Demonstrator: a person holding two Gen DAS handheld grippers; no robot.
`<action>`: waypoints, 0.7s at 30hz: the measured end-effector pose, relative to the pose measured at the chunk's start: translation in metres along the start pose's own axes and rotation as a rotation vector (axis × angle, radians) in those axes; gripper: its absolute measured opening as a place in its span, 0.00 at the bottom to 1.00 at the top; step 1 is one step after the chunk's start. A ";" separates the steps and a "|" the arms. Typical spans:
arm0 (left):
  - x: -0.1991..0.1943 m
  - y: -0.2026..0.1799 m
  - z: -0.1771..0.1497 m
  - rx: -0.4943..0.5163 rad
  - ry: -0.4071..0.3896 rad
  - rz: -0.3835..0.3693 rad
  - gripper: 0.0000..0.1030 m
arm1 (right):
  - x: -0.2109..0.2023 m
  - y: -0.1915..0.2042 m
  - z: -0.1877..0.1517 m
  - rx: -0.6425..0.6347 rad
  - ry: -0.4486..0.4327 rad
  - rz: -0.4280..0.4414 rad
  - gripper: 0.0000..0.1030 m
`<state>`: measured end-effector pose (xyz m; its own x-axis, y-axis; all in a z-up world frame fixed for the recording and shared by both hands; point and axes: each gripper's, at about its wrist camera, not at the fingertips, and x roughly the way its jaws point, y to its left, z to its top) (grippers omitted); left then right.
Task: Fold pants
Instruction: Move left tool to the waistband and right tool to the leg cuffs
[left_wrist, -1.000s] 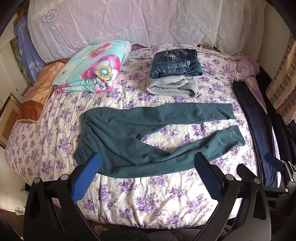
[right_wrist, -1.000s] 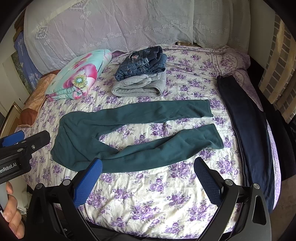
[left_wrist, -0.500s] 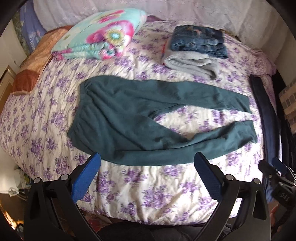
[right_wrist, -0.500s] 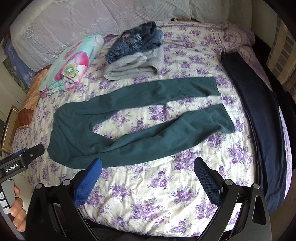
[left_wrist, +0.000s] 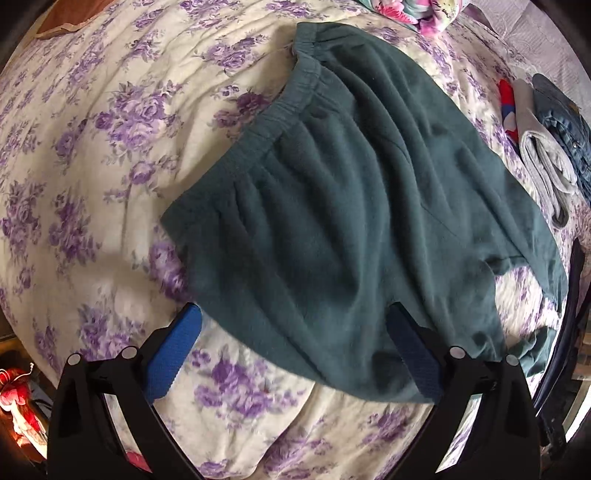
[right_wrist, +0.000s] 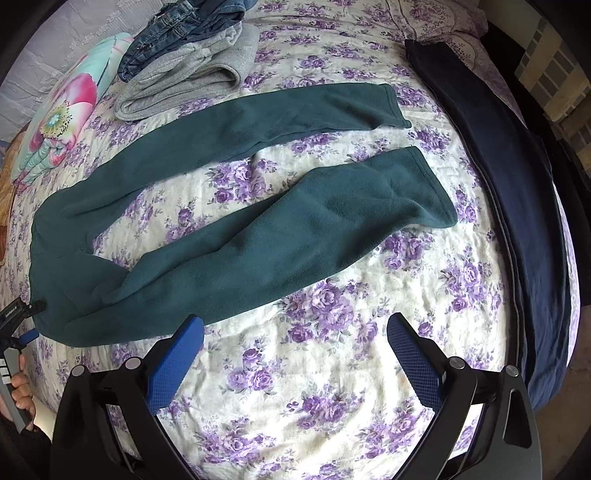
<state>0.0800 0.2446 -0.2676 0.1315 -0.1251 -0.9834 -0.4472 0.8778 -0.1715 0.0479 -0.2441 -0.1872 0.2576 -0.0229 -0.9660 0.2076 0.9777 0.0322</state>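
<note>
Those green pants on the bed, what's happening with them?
A person holding a claw in each hand is about to fold the green pants, which lie spread flat on the flowered bedspread, legs apart. The left claw is open at the waist end; the right claw is open near the lower leg. Neither grips anything.

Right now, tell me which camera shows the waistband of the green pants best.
The left wrist view: the gathered elastic waistband of the green pants fills the frame ahead of the open left claw. The right wrist view shows both legs spread apart, with the waist end foreshortened at the left edge.
</note>
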 end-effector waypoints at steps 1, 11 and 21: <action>0.003 0.000 0.005 -0.002 -0.001 -0.002 0.71 | 0.001 -0.003 0.002 0.007 -0.002 -0.001 0.97; -0.032 0.013 -0.007 -0.029 -0.115 -0.063 0.09 | 0.003 -0.087 0.013 0.169 -0.071 0.005 0.97; -0.017 0.033 -0.009 -0.039 -0.085 -0.063 0.09 | 0.084 -0.163 0.072 0.360 0.016 0.135 0.94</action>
<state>0.0548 0.2711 -0.2571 0.2346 -0.1387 -0.9621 -0.4692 0.8507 -0.2370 0.1034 -0.4204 -0.2550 0.2914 0.1067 -0.9506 0.4919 0.8356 0.2446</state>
